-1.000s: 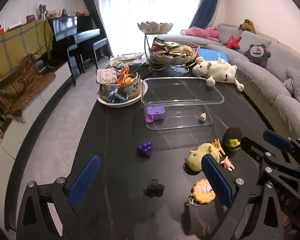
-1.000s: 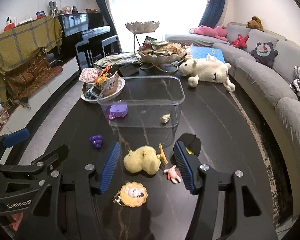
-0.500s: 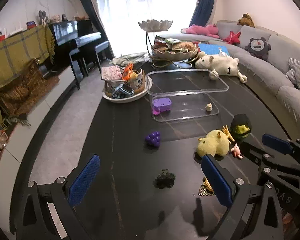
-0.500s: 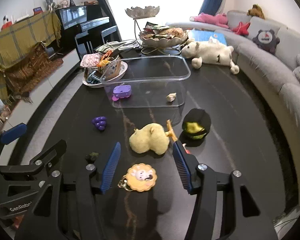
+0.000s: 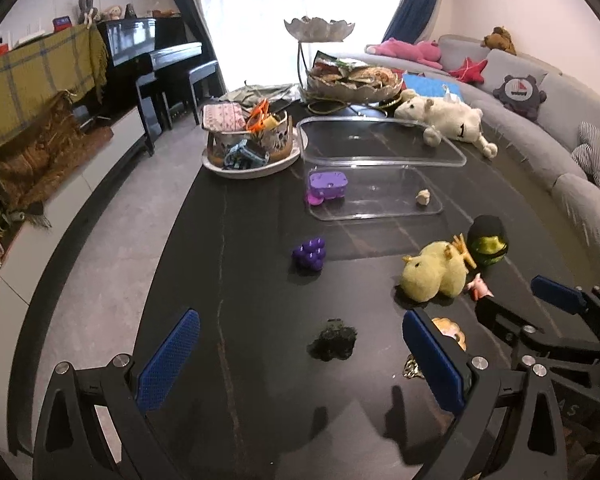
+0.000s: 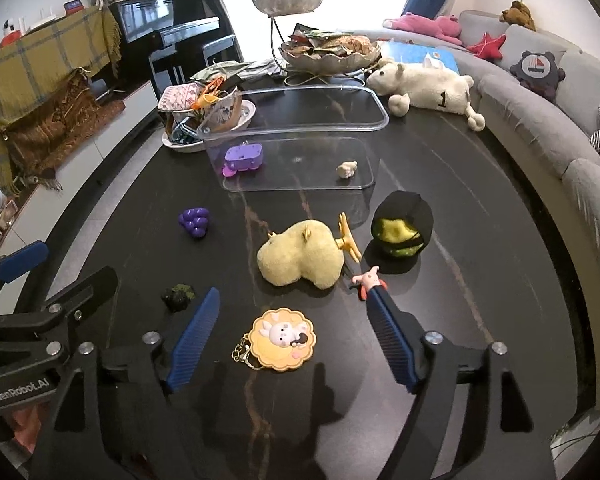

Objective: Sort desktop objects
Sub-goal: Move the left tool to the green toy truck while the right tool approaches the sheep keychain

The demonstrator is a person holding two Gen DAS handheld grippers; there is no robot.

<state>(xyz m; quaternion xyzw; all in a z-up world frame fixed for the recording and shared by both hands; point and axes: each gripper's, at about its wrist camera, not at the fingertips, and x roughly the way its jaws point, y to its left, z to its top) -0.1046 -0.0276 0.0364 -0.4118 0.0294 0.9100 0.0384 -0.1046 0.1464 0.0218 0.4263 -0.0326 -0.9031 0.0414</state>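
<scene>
My right gripper (image 6: 293,300) hovers low over the black table, its jaws opening, with the round yellow rabbit keychain (image 6: 282,338) lying between the fingers, untouched. Just beyond it are a yellow plush duck (image 6: 300,256), a tiny pink figure (image 6: 366,278) and a black-and-green ball (image 6: 402,232). My left gripper (image 5: 300,340) stands wide open around a small dark green toy (image 5: 332,344) without touching it. A purple grape toy (image 5: 310,254) lies further ahead. The clear plastic box (image 6: 374,98) holds a purple toy (image 6: 244,158) and a small beige piece (image 6: 346,169).
A plate with a basket of odds and ends (image 5: 252,140) stands left of the box. A white plush sheep (image 5: 448,118) and a tiered dish of snacks (image 5: 352,80) sit behind it. The grey sofa (image 5: 540,132) curves along the table's right side.
Both grippers have sunk closer to the table. The right jaws have spread wider, and the keychain now lies between them. The dark toy sits nearer the left fingers.
</scene>
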